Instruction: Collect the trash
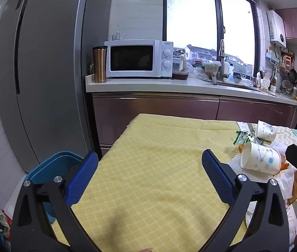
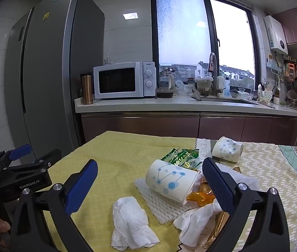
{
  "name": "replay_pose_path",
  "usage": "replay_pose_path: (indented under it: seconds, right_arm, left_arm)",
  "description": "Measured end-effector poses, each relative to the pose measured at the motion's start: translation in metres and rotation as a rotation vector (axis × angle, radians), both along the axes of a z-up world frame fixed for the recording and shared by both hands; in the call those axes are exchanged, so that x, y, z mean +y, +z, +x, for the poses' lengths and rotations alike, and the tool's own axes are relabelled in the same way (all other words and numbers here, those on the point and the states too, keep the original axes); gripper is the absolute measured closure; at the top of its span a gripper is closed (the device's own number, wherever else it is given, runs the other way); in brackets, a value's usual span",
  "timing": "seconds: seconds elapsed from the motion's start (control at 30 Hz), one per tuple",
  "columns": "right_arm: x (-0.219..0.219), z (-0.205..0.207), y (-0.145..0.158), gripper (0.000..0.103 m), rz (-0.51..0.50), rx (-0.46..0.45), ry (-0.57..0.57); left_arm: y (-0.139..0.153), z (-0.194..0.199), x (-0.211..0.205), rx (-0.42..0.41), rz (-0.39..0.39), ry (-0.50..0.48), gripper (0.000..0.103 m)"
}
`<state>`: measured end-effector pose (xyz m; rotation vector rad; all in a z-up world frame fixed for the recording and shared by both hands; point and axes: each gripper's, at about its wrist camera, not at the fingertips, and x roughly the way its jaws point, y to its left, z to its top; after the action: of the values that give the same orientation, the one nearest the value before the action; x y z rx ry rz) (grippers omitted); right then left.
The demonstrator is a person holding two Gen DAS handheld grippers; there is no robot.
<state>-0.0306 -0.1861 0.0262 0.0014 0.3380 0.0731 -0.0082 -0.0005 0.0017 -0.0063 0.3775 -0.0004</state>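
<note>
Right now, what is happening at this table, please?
A person holds two grippers over a table with a yellow cloth. Both the left gripper and the right gripper are open and hold nothing. Paper cups, tissues and a green wrapper lie uncollected. A blue bin stands beside the table.

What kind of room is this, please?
A home kitchen, most likely: a microwave stands on the counter, a tall fridge beside it, and a sink tap under the window.
</note>
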Motion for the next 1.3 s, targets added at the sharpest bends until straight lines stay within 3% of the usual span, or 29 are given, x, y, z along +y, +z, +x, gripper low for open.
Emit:
replay_pose_path:
  seconds: [1.3]
  right_arm:
    - [-0.002,0.0006,-0.0006,0.007,-0.001,-0.002,0.007]
  left_arm:
    - [0.0025,-0.0025,0.0015,-0.026,0.01,-0.007,0.006]
